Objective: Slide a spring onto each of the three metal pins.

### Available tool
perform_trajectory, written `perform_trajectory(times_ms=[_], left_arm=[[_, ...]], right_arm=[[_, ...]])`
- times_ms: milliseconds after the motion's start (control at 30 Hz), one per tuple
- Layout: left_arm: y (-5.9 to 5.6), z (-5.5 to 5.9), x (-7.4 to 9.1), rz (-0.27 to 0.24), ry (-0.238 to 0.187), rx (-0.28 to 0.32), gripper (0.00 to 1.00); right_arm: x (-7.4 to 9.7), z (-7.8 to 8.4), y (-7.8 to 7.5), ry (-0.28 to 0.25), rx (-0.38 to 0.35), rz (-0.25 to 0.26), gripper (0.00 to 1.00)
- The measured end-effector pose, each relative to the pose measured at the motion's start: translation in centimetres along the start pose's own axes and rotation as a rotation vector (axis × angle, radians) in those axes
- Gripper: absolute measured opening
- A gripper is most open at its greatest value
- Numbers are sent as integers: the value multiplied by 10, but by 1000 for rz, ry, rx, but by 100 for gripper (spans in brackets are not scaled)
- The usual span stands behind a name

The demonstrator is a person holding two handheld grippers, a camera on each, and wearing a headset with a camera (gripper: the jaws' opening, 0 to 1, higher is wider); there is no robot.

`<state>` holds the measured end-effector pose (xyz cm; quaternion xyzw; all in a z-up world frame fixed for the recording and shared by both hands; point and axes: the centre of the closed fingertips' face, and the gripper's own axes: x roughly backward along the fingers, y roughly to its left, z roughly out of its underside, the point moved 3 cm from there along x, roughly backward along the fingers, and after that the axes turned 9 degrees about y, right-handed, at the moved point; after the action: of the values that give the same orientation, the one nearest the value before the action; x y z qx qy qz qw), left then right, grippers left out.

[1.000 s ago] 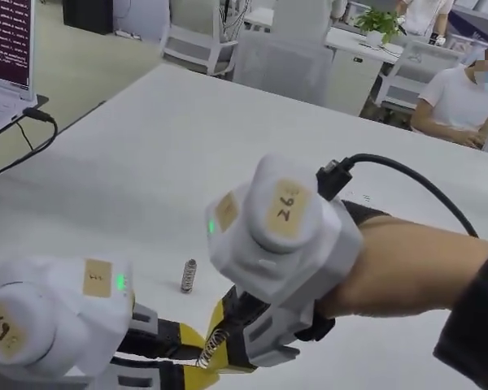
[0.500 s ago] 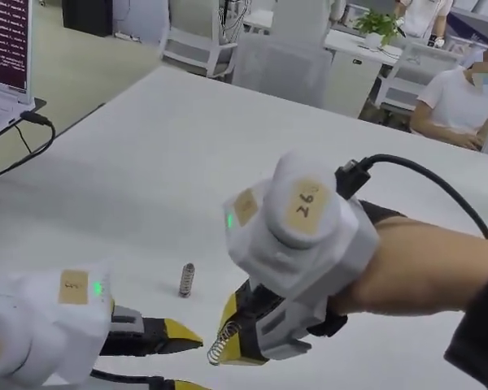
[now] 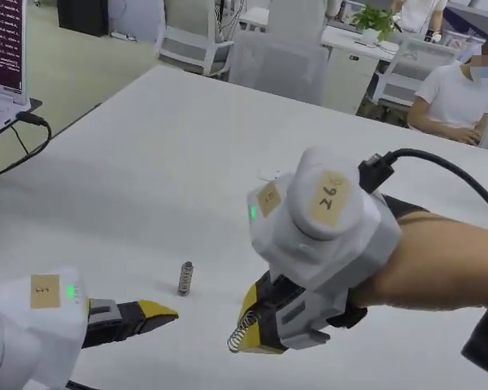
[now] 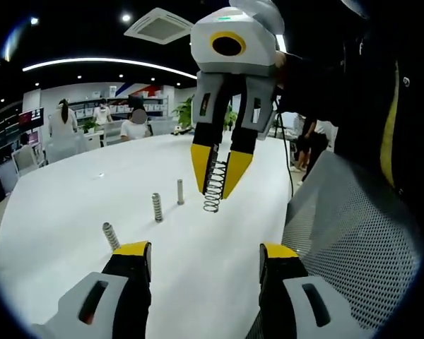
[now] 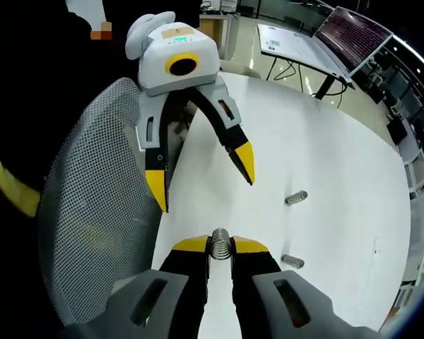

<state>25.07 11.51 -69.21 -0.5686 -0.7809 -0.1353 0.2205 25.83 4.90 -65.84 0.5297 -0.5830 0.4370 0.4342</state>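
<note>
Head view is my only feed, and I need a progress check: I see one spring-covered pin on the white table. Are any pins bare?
Observer: One. The left gripper view shows a bare metal pin beyond a near spring-covered pin and a middle spring-covered pin.
Operator: Is the left gripper carrying anything?
Observer: No, the left gripper is open and empty.
Operator: And the right?
Observer: The right gripper is shut on a coiled metal spring, pinched between its yellow tips.

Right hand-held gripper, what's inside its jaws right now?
A coil spring, pinched between the yellow tips of the right hand-held gripper. Its lower coils stick out past the tips; its upper end is hidden deeper between the jaws.
</note>
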Motion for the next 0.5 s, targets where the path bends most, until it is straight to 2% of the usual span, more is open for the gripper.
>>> perform_trajectory(times_ms=[233,500], left_arm=[[-3,-1,2,-6,-9,12,66],[-7,-2,2,1,-11,17,71]], right_arm=[[2,7,-5,-1,-29,11,8],[6,16,-8,5,-48,22,8]])
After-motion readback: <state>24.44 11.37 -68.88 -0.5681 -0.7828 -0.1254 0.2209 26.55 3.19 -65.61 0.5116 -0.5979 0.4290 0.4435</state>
